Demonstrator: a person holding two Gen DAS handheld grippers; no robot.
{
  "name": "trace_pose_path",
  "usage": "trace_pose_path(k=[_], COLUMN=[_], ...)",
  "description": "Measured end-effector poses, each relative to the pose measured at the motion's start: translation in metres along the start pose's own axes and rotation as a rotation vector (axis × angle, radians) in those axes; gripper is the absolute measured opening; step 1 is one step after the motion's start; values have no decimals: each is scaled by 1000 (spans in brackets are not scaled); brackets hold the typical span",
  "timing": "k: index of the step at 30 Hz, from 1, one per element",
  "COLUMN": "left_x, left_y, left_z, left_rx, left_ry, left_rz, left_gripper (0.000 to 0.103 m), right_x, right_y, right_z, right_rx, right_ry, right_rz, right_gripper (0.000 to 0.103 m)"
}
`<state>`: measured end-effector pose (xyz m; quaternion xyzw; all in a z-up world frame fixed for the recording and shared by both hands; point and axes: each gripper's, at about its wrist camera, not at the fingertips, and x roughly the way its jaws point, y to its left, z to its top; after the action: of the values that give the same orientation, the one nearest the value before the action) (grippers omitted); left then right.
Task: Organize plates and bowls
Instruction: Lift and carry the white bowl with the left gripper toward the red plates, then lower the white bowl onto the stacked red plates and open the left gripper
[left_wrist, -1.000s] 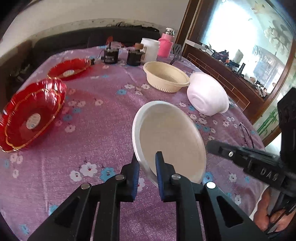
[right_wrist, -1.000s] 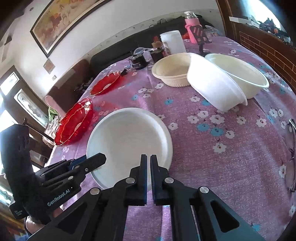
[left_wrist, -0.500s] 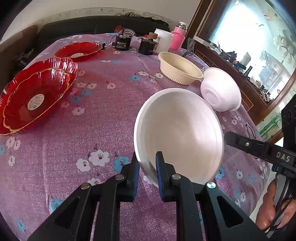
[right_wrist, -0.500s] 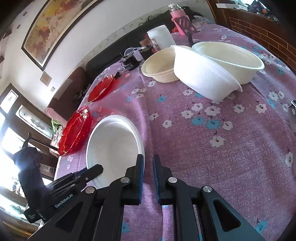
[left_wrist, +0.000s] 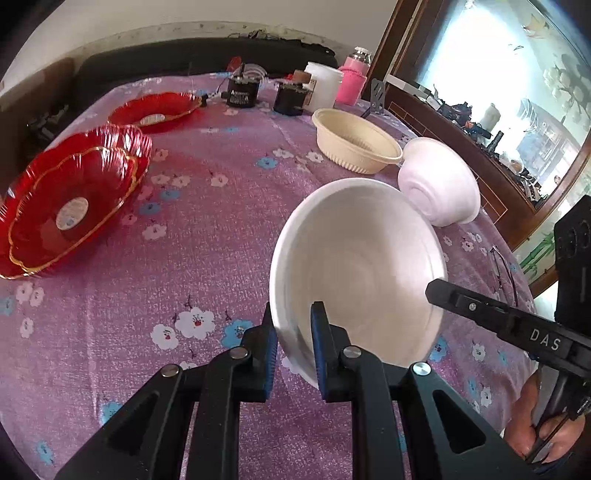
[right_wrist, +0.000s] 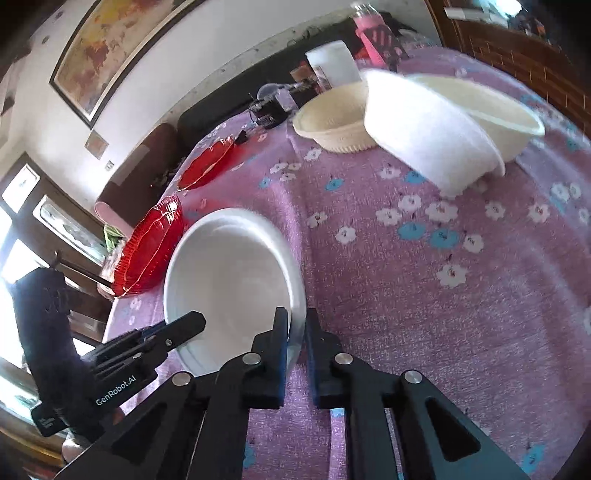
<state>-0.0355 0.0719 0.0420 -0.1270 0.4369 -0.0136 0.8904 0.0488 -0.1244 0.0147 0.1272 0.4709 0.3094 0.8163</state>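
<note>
A white foam bowl (left_wrist: 362, 266) is held tilted above the purple floral table. My left gripper (left_wrist: 293, 332) is shut on its near rim. My right gripper (right_wrist: 297, 325) is shut on the opposite rim of the same bowl (right_wrist: 232, 273). Another white bowl (left_wrist: 439, 184) lies upside down, leaning on a cream bowl (right_wrist: 491, 114). A cream ribbed bowl (left_wrist: 354, 142) stands behind it. Red glass plates (left_wrist: 70, 206) are stacked at the left, and one more red plate (left_wrist: 155, 109) lies farther back.
At the table's far edge stand a white cup (left_wrist: 325, 86), a pink bottle (left_wrist: 351, 79) and two black boxes (left_wrist: 240, 94). Eyeglasses (left_wrist: 502, 266) lie near the right edge. A dark sofa lies behind the table, and a wooden cabinet stands on the right.
The white bowl has tipped up and lifted between both grippers, its inside now facing the left wrist camera. Both grippers stayed shut on its rim.
</note>
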Motion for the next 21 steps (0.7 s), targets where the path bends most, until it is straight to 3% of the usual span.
trace_pose_path(k=[10, 21], left_x=[-28, -57], left_y=[0, 36], left_z=[1, 4], left_rx=[15, -61], left_ry=[-64, -138], left_rz=[18, 68], left_gripper=[17, 17], right_x=[-16, -5], right_y=[16, 72], right_z=[4, 19], right_rx=[-28, -138], right_ry=[-39, -25], right_rz=[31, 50], right_gripper=[9, 10])
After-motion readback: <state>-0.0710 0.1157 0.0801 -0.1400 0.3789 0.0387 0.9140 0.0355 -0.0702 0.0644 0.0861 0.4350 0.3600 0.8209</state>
